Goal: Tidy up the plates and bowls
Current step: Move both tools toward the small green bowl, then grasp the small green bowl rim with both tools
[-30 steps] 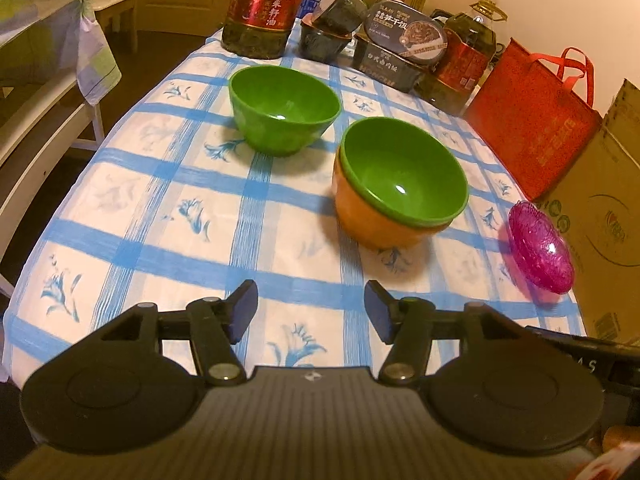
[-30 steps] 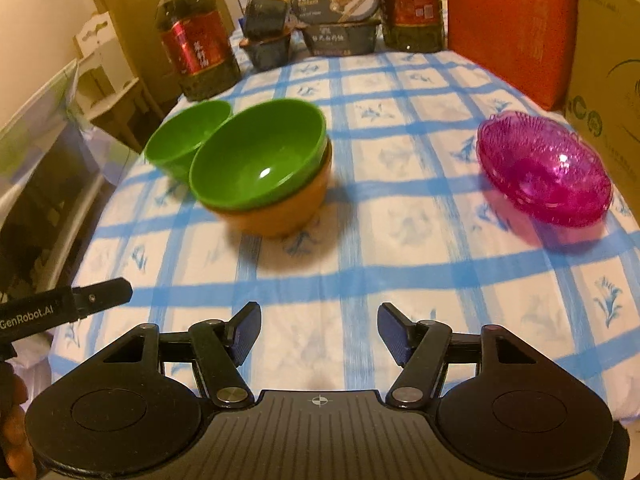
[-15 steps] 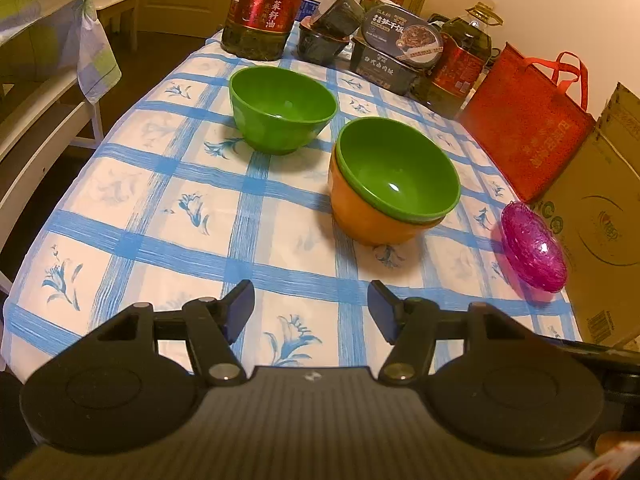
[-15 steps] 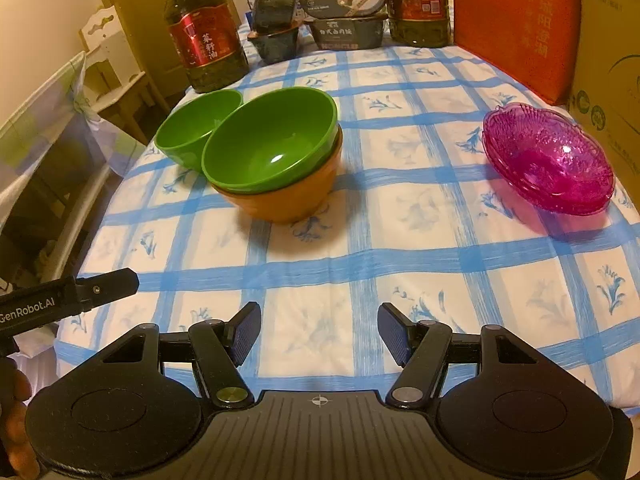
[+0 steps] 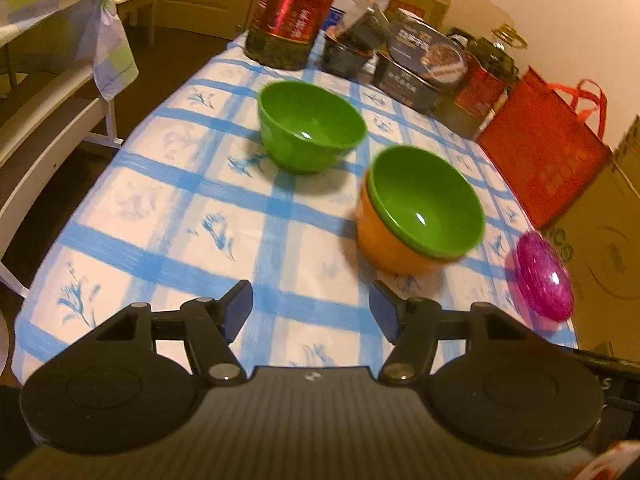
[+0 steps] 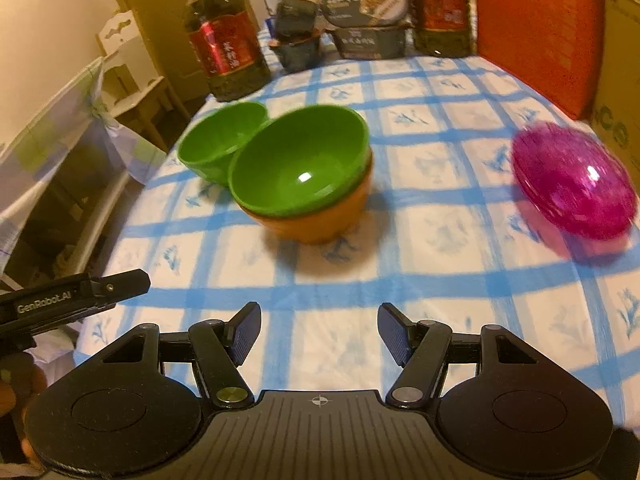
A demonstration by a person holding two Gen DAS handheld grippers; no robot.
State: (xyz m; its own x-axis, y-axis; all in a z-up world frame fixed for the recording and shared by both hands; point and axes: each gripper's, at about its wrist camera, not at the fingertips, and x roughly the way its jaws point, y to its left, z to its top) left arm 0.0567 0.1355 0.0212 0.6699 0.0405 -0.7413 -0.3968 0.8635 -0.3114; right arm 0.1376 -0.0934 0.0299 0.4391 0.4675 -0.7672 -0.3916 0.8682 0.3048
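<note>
Three bowls on the checked cloth [image 5: 168, 200]: one green bowl [image 5: 426, 202] already nested in the orange bowl [image 5: 394, 250], mid-table, w/ a loose green bowl [image 5: 310, 128] just beyond it to the left, near but apart in the left view. In the right view the loose one is partly hidden behind the stack [image 6: 304, 176]. Pink dishes [image 6: 572, 184] sit well apart at the right side; look like more than one stacked, but too blurred to count.

Progress, my read: roughly halfway. One nest done; loose green bowl not yet stacked, pink dishes look settled but can't confirm.

Left gripper [image 5: 310, 306] is spread wide, nothing held, hanging over the near table edge short of the bowls. Right gripper [image 6: 318, 334] same: wide apart, empty, near edge, stack ahead of it.

Further out: oil jugs [image 5: 294, 12], dark food tubs [image 5: 416, 68], red bag [image 5: 544, 148] and a box [image 5: 608, 240] along the far and right sides. Not part of the job.
</note>
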